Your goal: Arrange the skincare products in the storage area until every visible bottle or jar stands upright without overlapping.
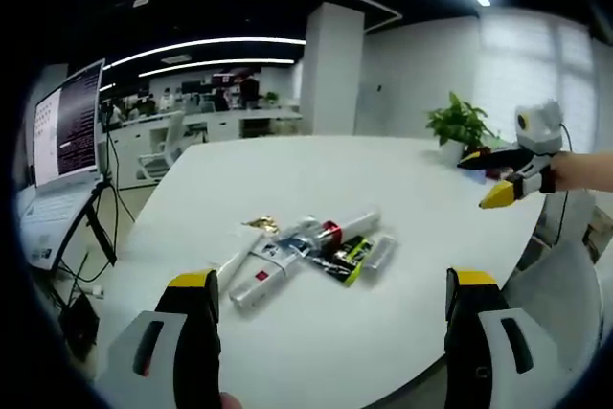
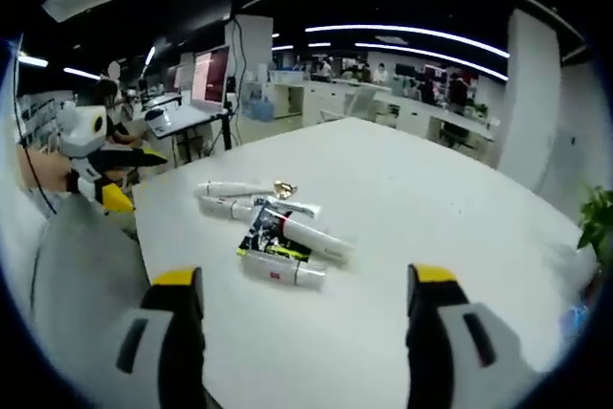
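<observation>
Both pairs of tongs are hovering apart and empty above a white counter (image 1: 402,189) as the job of standing up a heap of skincare products is getting under way. Left tongs (image 1: 330,299) are pointing at the pile from the near edge, jaws spread wide with nothing between them; right tongs (image 2: 305,289) are facing it from the opposite side, likewise gaping and unloaded. Skincare tubes (image 1: 306,251) are lying flat in a loose cluster near the middle of the counter, several touching or crossing one another, among them a white tube with a red label (image 2: 283,273), a dark sachet with yellow-green print (image 1: 347,258) and a small gold-wrapped item (image 1: 261,224) just beside the heap. None is standing upright, so the sorting appears not yet begun, and the wide jaws on both sides suggest the person is readying to pick out a first tube. Bare counter is stretching all round the pile, offering ample room to set pieces apart, while the counter's curved rim is running close under the left tongs. A potted plant (image 1: 460,126) is sitting at the far edge, well clear, and a laptop (image 1: 62,141) is glowing on a stand off to one side.
</observation>
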`<state>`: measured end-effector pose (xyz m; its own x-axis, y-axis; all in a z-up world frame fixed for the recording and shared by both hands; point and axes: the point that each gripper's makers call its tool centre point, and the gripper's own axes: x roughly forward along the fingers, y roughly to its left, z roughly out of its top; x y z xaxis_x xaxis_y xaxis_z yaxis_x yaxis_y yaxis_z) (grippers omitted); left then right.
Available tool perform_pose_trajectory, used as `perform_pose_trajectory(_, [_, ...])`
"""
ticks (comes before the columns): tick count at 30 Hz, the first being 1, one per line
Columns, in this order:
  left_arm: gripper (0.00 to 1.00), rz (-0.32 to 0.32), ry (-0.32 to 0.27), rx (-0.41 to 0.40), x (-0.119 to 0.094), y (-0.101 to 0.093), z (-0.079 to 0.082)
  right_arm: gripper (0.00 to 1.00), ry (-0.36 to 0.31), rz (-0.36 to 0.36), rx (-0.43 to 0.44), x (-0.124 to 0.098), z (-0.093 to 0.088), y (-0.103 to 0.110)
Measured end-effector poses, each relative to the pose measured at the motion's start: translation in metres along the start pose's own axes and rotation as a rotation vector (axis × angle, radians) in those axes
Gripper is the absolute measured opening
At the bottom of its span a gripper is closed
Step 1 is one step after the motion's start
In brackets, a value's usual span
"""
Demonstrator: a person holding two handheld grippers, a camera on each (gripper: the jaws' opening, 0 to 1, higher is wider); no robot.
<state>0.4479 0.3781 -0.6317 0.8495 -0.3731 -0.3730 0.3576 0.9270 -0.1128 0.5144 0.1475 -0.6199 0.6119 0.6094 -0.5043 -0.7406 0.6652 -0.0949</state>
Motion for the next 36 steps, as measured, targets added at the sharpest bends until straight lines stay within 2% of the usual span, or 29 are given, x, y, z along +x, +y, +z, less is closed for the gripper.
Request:
perform_pose_trajectory(12, [0.97,0.004,0.008,-0.002,0.001,0.002,-0.002,0.86,0.052,0.083,-0.101,0.032,0.01,-0.011])
perform_pose_trajectory(24, [0.97,0.011,0.011,-0.011,0.001,0.004,-0.002,0.78,0.132,0.195,-0.21,0.071,0.014,-0.014])
perform_pose_trajectory(36, [0.96,0.019,0.015,-0.013,0.002,0.008,-0.005,0.65,0.259,0.301,-0.353,0.109,-0.003,-0.008])
